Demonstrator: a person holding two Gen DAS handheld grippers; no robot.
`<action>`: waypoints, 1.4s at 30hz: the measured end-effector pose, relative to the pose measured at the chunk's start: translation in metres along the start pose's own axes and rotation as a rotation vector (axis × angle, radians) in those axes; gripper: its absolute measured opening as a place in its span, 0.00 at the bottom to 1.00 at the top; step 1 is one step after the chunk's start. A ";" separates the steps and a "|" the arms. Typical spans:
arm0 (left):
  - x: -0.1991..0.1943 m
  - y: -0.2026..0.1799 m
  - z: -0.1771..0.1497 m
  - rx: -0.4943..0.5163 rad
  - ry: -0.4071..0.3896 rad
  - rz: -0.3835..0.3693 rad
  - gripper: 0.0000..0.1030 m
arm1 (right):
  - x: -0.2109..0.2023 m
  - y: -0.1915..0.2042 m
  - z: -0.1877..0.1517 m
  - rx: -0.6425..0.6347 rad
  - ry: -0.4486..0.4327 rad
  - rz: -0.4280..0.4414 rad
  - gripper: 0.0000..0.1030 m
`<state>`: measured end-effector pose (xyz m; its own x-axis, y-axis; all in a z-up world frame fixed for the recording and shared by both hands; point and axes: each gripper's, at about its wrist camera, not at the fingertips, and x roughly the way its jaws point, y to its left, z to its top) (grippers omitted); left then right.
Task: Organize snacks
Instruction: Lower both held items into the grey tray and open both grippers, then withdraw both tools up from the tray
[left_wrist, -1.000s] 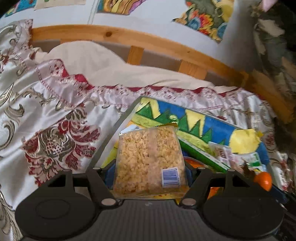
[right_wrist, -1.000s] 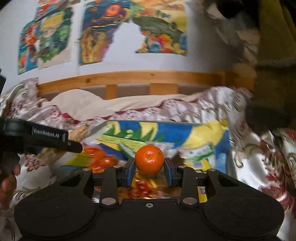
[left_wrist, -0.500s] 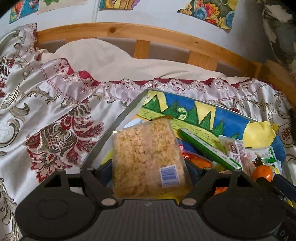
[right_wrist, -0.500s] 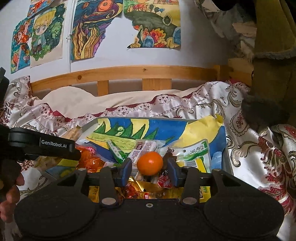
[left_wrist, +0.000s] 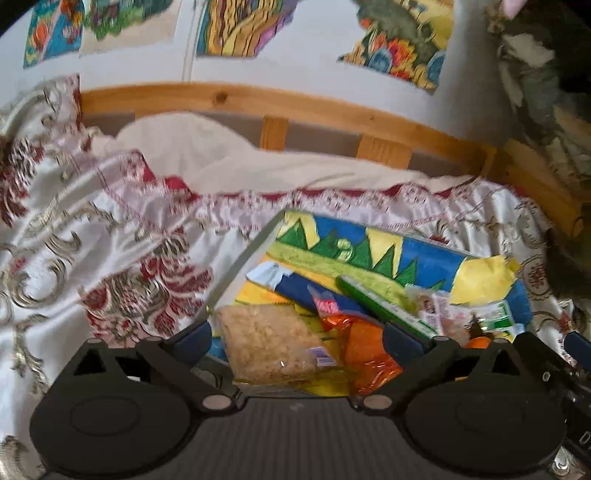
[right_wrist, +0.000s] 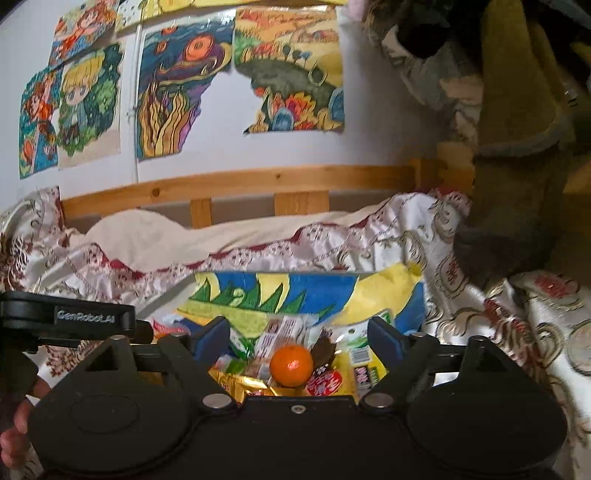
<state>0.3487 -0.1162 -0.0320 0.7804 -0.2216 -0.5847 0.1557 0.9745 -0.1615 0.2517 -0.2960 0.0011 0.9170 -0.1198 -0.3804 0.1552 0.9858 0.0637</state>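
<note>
A colourful box (left_wrist: 369, 247) painted with green trees on blue and yellow lies on the bed and holds several snacks. A clear bag of puffed rice snack (left_wrist: 264, 345) lies inside it at the near left, between the spread fingers of my left gripper (left_wrist: 297, 338), which is open. An orange wrapper (left_wrist: 365, 350) and a green packet (left_wrist: 384, 308) lie beside it. In the right wrist view a tangerine (right_wrist: 291, 365) rests on the wrappers in the box (right_wrist: 295, 291). My right gripper (right_wrist: 299, 338) is open, jaws wide on either side of the tangerine, not touching it.
The box sits on a cream and red patterned bedspread (left_wrist: 110, 258). A wooden bed rail (left_wrist: 295, 107) and a wall with drawings (right_wrist: 184, 92) stand behind. Clothes hang at the right (right_wrist: 517, 129). The left gripper's body (right_wrist: 74, 317) shows at the left of the right wrist view.
Both grippers opened. The left one let go of the puffed rice bag, which now lies in the box. The right one released the tangerine onto the wrappers. Both pulled back a little.
</note>
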 end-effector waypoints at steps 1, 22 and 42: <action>-0.006 0.000 0.001 0.002 -0.014 0.000 0.99 | -0.005 -0.001 0.003 0.003 -0.008 -0.005 0.86; -0.170 0.014 -0.048 0.077 -0.191 0.016 1.00 | -0.159 0.004 0.004 0.015 -0.083 0.015 0.99; -0.248 0.033 -0.116 0.132 -0.214 0.029 1.00 | -0.260 0.018 -0.043 -0.030 -0.093 0.021 0.99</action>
<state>0.0901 -0.0329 0.0155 0.8940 -0.1945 -0.4036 0.1980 0.9796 -0.0336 -0.0002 -0.2424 0.0612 0.9505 -0.1080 -0.2915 0.1258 0.9911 0.0429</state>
